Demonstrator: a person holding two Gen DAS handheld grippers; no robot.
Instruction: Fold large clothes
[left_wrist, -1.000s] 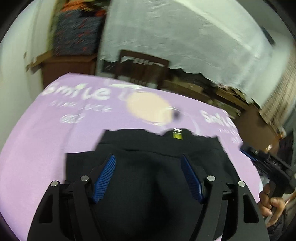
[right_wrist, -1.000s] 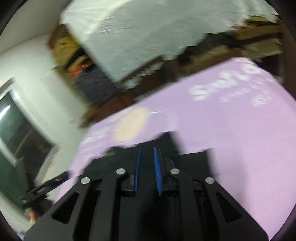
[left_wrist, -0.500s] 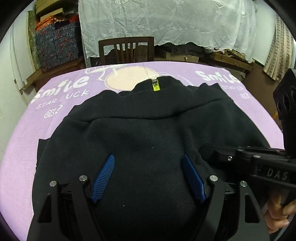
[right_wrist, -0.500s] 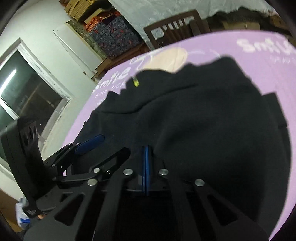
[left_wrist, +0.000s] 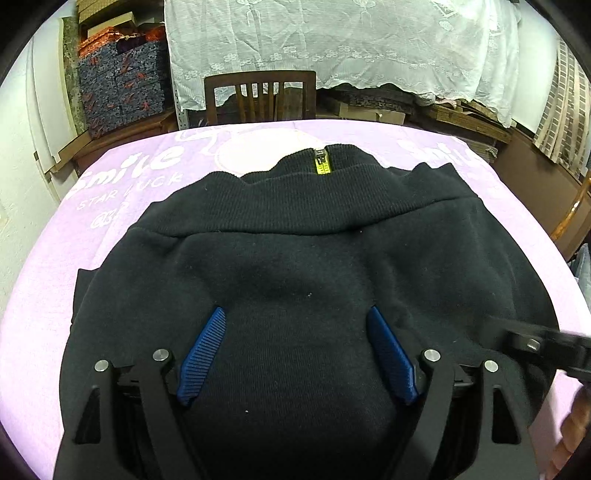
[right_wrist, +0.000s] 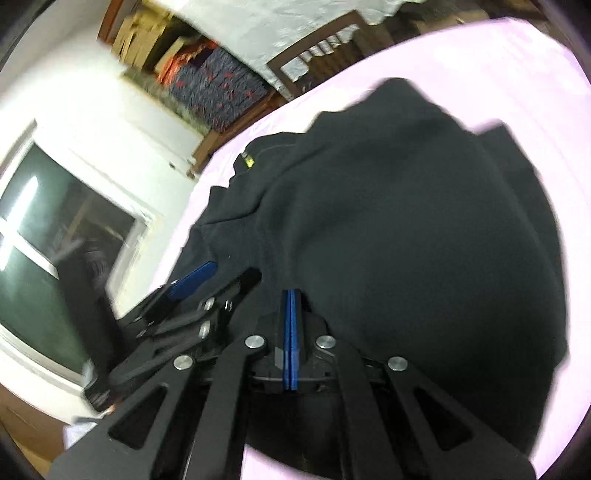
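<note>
A large black sweatshirt (left_wrist: 295, 251) with a ribbed band and a yellow tag (left_wrist: 320, 167) lies folded on a purple printed cloth (left_wrist: 122, 173). My left gripper (left_wrist: 297, 321) is open, its blue pads spread just above the near part of the garment. My right gripper (right_wrist: 290, 295) is shut, its blue pads pressed together at the near edge of the sweatshirt (right_wrist: 406, 229); whether cloth is pinched between them cannot be told. The right gripper shows at the right edge of the left wrist view (left_wrist: 535, 345). The left gripper shows to the left in the right wrist view (right_wrist: 207, 284).
A wooden chair (left_wrist: 258, 96) stands behind the table's far edge. Patterned boxes (left_wrist: 118, 81) are stacked at the back left, beside a white lace drape (left_wrist: 351, 44). A window (right_wrist: 48, 258) is on the left in the right wrist view.
Both grippers came down low over the sweatshirt. The right gripper closed from a narrow gap to fully shut. The right gripper has shifted rightward in the left view since half a second ago.
</note>
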